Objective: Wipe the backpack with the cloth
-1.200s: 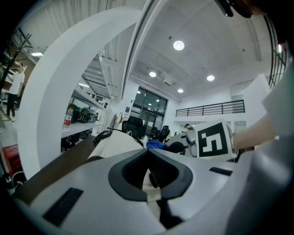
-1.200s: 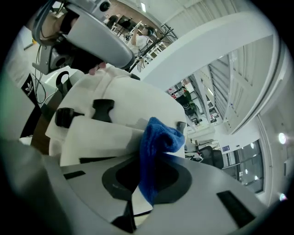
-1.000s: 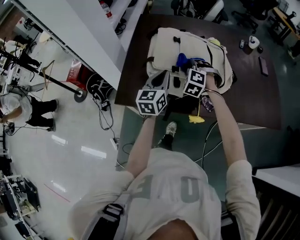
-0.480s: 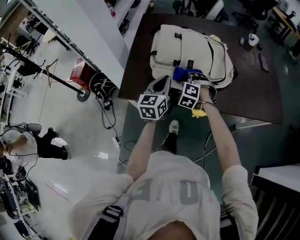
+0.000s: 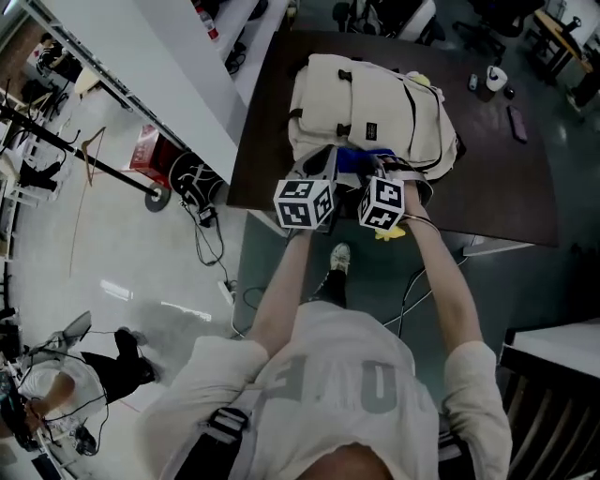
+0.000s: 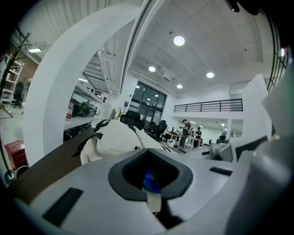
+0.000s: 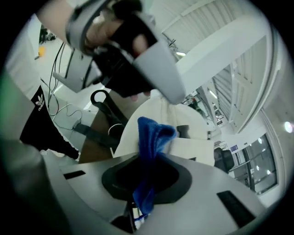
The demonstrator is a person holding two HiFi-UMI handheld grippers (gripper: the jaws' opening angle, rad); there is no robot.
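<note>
A cream backpack (image 5: 370, 98) lies flat on the dark brown table (image 5: 506, 187). A blue cloth (image 5: 359, 160) rests on the backpack's near edge, between the two grippers. My right gripper (image 7: 146, 181) is shut on the blue cloth (image 7: 154, 137), which stands up out of its jaws in front of the backpack (image 7: 193, 137). My left gripper (image 5: 305, 202) sits close beside the right gripper (image 5: 382, 203) at the table's near edge. In the left gripper view a scrap of blue (image 6: 150, 181) shows in the hollow between its jaws, with the backpack (image 6: 117, 137) beyond; how those jaws stand is unclear.
Small items (image 5: 489, 80) lie at the table's far right. A white bench (image 5: 169, 66) runs along the left. Cables (image 5: 211, 239) trail on the floor below the table edge. Office chairs (image 5: 375, 14) stand beyond the table.
Both grippers have drawn back toward the table's near edge and closer together. The blue cloth came with the right gripper from mid-backpack to its near edge.
</note>
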